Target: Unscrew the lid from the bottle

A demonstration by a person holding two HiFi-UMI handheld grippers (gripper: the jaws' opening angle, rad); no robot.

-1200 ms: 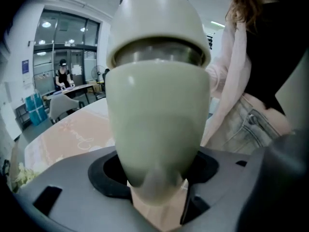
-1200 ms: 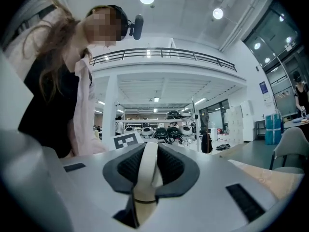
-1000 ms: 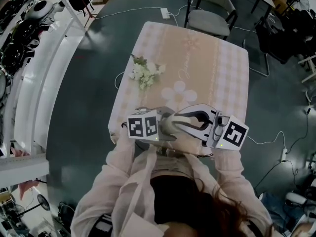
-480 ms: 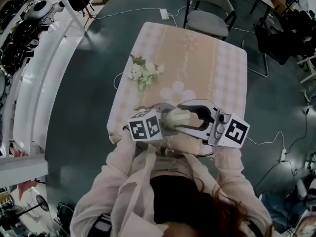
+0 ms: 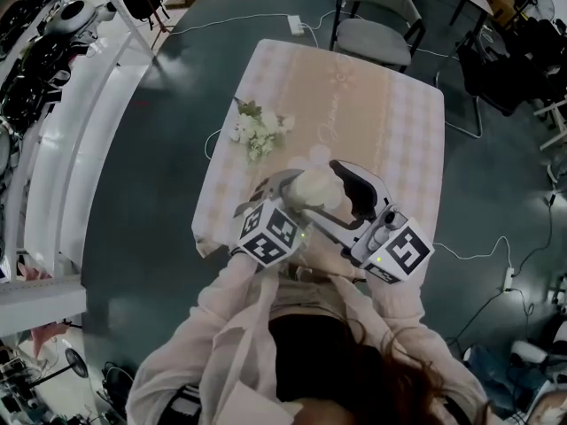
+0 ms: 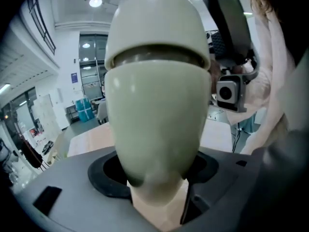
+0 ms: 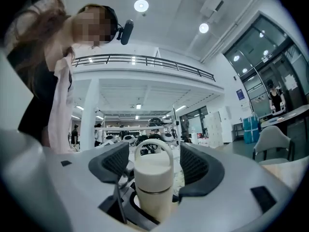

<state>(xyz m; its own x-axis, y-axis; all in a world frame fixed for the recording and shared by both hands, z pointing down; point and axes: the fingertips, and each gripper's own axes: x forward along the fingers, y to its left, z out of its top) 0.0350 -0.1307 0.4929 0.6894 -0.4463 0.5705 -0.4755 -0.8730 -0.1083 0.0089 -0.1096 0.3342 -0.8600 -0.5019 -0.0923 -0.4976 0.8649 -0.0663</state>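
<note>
A cream bottle with a domed lid and a loop handle is held over the near end of the table. My left gripper is shut on the bottle's body, which fills the left gripper view and hides most of the jaws. The lid sits on the bottle with a dark seam under it. My right gripper faces the lid end. Its jaws have just been opening and now stand open, with the lid between the pads, apart from both.
The table has a beige checked cloth, and a bunch of white flowers lies at its left edge. A grey chair stands at the far end. Cables run over the dark floor.
The right jaws have opened off the lid. Both grippers and the bottle have shifted farther over the table, and the left gripper has turned, swinging the bottle round.
</note>
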